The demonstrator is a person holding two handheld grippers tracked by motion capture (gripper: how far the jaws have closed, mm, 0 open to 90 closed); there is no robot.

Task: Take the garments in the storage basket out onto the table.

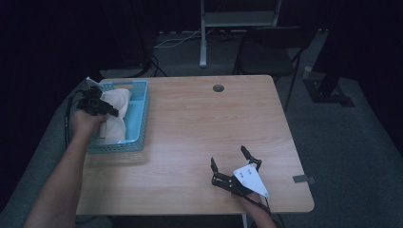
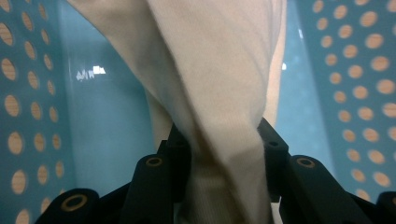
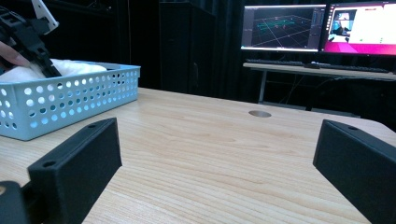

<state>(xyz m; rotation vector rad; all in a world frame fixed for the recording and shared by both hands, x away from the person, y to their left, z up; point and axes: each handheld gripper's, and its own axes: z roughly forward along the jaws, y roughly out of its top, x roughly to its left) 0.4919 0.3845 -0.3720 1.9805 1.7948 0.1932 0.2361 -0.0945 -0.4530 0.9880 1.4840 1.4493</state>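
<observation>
in the high view the left gripper [image 1: 97, 103] sits at the left edge of the frame, over the light blue perforated basket [image 1: 140, 118] that stands on the left side of the pale wood-grain worktop [image 1: 199, 128], and its jaws are clamped on a cream cloth [image 1: 116, 111] that lies bunched in the basket with its long axis running from the near end to the far end of the basket. the right gripper [image 1: 228, 164] rests low at the lower middle of the frame, well apart from the basket, jaws spread and empty, so the left hand is plainly the nearer one to the cloth. in the left gripper view the cloth [image 2: 219, 93] rises from the bottom centre to the top of the frame, a soft, finely knitted fold pinched between the two black jaws, with the basket's smooth blue floor [image 2: 107, 121] behind it and rows of round holes in its walls at both sides; a lift straight out of the basket looks like the move this grip sets up. in the right gripper view the two matte black jaws stand wide apart at the lower corners with only bare worktop [image 3: 219, 158] between them, and the basket [image 3: 70, 98] shows at the left edge of the frame with the cloth [image 3: 70, 67] heaped above its rim.
</observation>
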